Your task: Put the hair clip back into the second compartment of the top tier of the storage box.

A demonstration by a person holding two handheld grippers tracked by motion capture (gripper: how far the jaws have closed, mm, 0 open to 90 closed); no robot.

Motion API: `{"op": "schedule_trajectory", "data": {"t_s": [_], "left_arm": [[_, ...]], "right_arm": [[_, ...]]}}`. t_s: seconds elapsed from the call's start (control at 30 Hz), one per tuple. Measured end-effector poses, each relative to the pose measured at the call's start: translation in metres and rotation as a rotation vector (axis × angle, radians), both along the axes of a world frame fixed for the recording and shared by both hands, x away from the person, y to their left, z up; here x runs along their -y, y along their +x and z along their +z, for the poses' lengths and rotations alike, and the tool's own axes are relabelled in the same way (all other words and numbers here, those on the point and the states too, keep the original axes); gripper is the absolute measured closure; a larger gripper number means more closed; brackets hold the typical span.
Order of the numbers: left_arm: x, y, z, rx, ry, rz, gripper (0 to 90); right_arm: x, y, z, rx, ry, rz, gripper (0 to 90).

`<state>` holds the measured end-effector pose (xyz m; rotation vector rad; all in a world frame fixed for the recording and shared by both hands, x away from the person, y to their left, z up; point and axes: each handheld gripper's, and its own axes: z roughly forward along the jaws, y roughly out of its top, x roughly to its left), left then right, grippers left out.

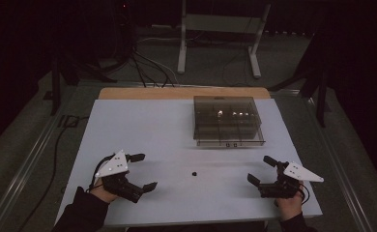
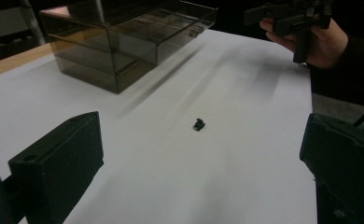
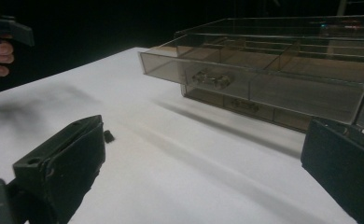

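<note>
Now | small black part (image 1: pixel 194 173): shape unclear | drawer box (image 1: pixel 227 121): contents indistinct

The worktop (image 1: pixel 143 125) is plain white, with a light wood strip along its far edge at upper centre. The drawer box (image 1: pixel 227 120) is smoky brown and see-through. The small part (image 1: pixel 195 173) at lower centre is black. Each black gripper, left gripper (image 1: pixel 143 171) and right gripper (image 1: pixel 262 169), carries a pale grey plate.
</note>
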<state>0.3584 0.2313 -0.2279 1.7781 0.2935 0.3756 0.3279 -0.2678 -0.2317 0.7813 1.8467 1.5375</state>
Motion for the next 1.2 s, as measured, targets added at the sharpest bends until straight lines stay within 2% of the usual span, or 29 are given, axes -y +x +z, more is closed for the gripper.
{"op": "schedule_trajectory", "data": {"t_s": [0.2,0.47,0.63,0.97,1.2], "left_arm": [[0.011,0.004,0.003,-0.011,-0.003,-0.037,0.5],[0.028,0.011,0.008,-0.001,0.0,-0.081,0.4],[0.039,0.017,0.01,-0.008,-0.005,-0.098,0.4],[0.065,0.025,0.009,-0.024,0.0,-0.146,0.4],[0.083,0.03,0.002,-0.036,0.017,-0.174,0.4]], "right_arm": [[-0.001,0.0,0.0,0.0,-0.003,-0.001,0.0],[-0.002,0.001,-0.001,-0.005,-0.005,0.0,0.0],[-0.002,0.001,-0.001,-0.01,0.0,0.003,0.0],[-0.002,0.0,-0.001,-0.012,0.001,0.006,0.0],[-0.002,0.001,-0.001,-0.016,-0.001,0.011,0.0]]}}
